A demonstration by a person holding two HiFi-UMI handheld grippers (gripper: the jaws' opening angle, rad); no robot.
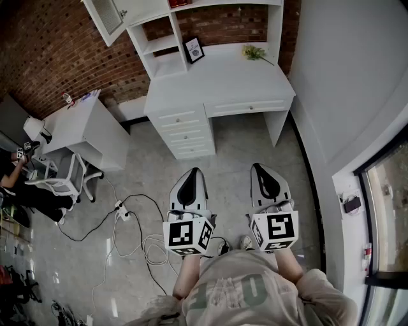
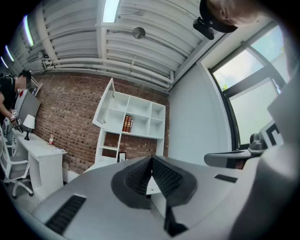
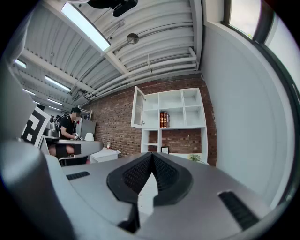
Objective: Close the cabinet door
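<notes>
Holding both tools level at waist ht. L gripper (image 1: pixel 191 181): jaws pressed together, nothing betw. R gripper (image 1: pixel 264 178): same, pads meeting, empty. Both well short of the target; approach not yet begun, by my judgement.

Floor ahead-left: loose cables (image 1: pixel 131 219) near the feet. Beyond: white desk (image 1: pixel 223 73) w/ shelf hutch on top. Cabinet door (image 1: pixel 105 16) is at the hutch's upper-left compartment, swung out to the left and wide open, far from both grippers.

Risks (judgement):
- Trip on the cables if the approach drifts left.
- Door sits high and behind the desk top, so it needs a long reach; an arm could clip the picture frame (image 1: pixel 194 49) or the yellow sprig (image 1: pixel 255 52).
- Closed jaws can only push; smooth panel, so the tip may slide off the edge and leave the door ajar.
- Hard push, so it slams or bounces back.

Counts, near to far:
- grippers: 2
- cable tangle: 1
- stacked drawers (image 1: pixel 187 135): 3, plus 1 wide drawer (image 1: pixel 245 107)
- frame: 1; sprig: 1
- open doors: 1
- side table (image 1: pixel 80 127): 1; chair (image 1: pixel 60 178): 1; other person (image 1: pixel 19 188): 1
</notes>
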